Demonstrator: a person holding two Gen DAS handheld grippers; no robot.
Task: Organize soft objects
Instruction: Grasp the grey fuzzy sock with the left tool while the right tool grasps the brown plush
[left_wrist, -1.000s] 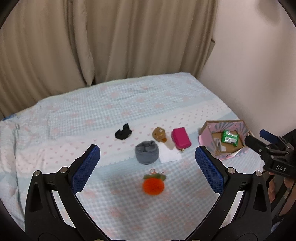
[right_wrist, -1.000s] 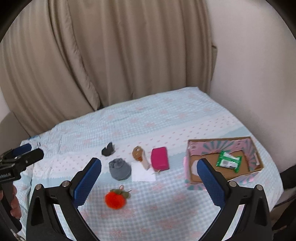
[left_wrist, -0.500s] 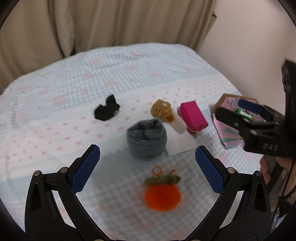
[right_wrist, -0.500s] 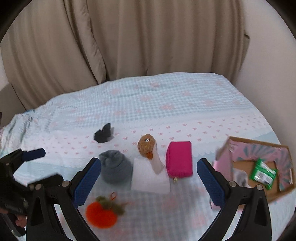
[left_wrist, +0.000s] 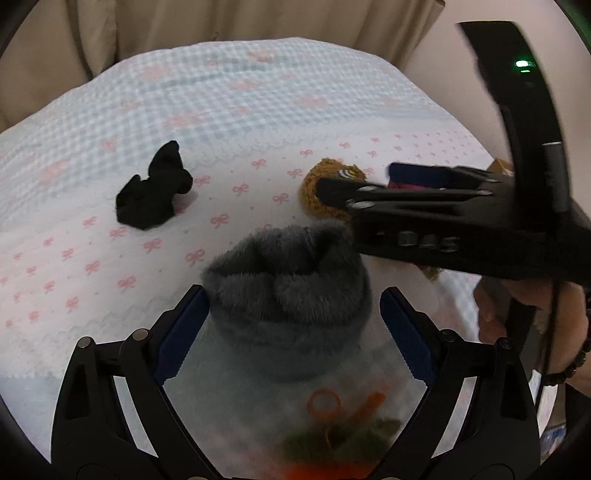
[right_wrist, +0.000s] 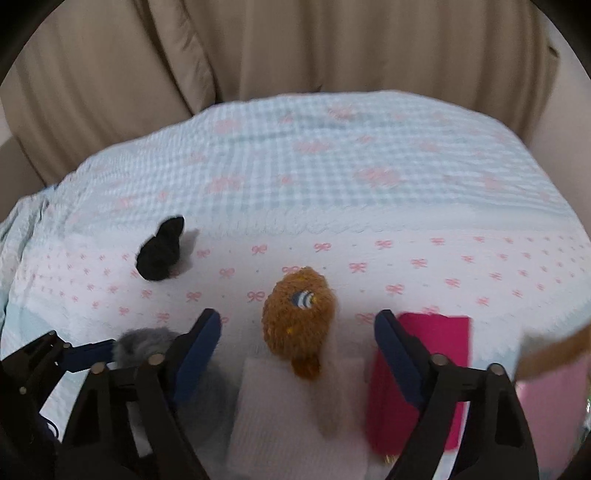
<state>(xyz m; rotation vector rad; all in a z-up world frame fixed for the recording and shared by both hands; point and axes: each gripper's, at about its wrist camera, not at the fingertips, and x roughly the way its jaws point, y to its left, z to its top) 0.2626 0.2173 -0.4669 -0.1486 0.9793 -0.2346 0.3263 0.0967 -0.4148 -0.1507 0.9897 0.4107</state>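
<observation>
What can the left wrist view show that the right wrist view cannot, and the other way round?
Only the left wrist view shows the orange plush fruit with green leaves, close under the open left tool.

Only the right wrist view shows the white folded cloth and most of the bright pink rectangular pouch, right of the open right tool.

Both show the fuzzy grey rolled sock, the small black fabric piece, the brown knitted toy and the bow-patterned bedsheet.

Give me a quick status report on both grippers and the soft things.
Left gripper open, straddling the grey fuzzy roll. Right gripper open, around the brown knitted toy. Nothing gripped yet. Right gripper crosses just above the roll's right side.
</observation>
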